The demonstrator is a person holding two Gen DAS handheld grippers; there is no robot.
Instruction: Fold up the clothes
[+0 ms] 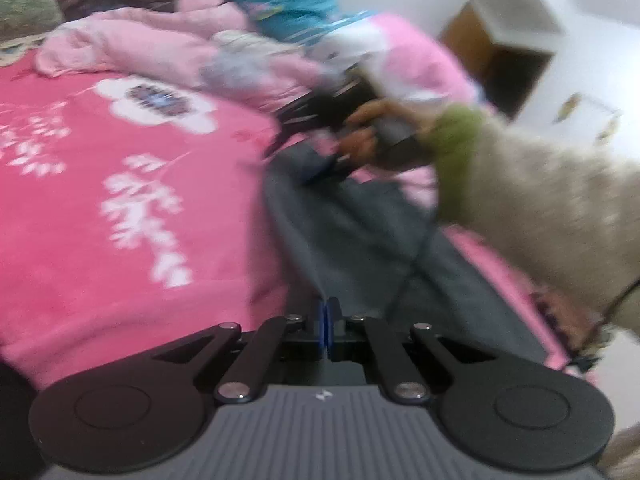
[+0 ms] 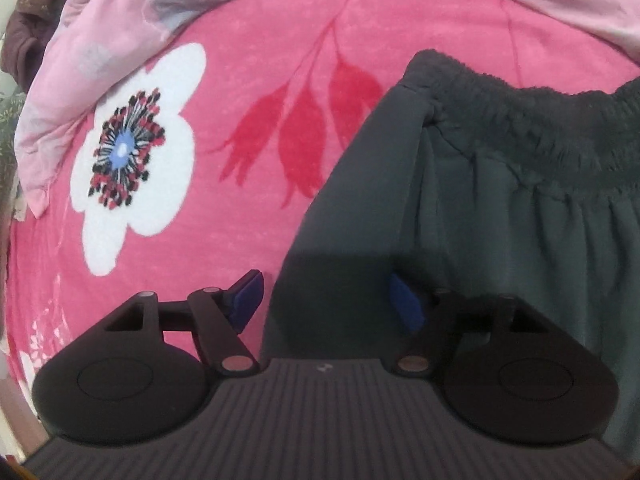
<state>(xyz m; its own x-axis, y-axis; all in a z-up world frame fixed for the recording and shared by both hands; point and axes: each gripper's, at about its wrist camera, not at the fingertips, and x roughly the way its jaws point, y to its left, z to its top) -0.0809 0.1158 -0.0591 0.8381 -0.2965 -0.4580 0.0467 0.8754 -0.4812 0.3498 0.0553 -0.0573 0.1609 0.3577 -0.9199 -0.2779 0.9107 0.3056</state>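
**Left pinched at the trouser edge, right open over the waist end**

Your left gripper (image 1: 327, 322) has its blue pads together right at the near edge of the dark grey trousers (image 1: 360, 240). Whether cloth is actually caught between them can't be told; the view is blurred. Check the bite before you pull, and re-pinch deeper if the pads only skim the hem.

Your right gripper (image 2: 326, 300) stands apart, nothing between the pads. The left pad (image 2: 246, 294) hangs over the pink floral blanket (image 2: 280, 40), the right pad (image 2: 406, 300) over the trousers' side edge, so the edge runs between them. Bring it down onto that edge just below the elastic waistband (image 2: 540, 120), which lies ahead and to the right of the jaws, and take both layers at once. Then lift both ends together and keep the fabric taut so the fold lands straight.

Further ahead of the left gripper, your right hand (image 1: 368, 132) in a fluffy cream sleeve (image 1: 540, 208) holds the other tool above the trousers. Beyond that a heap of pink bedding (image 1: 160, 44) sits well clear.

Writing: no brand, label or text readable on clothes or bedding; only a small pale logo mark on each gripper body, not legible.
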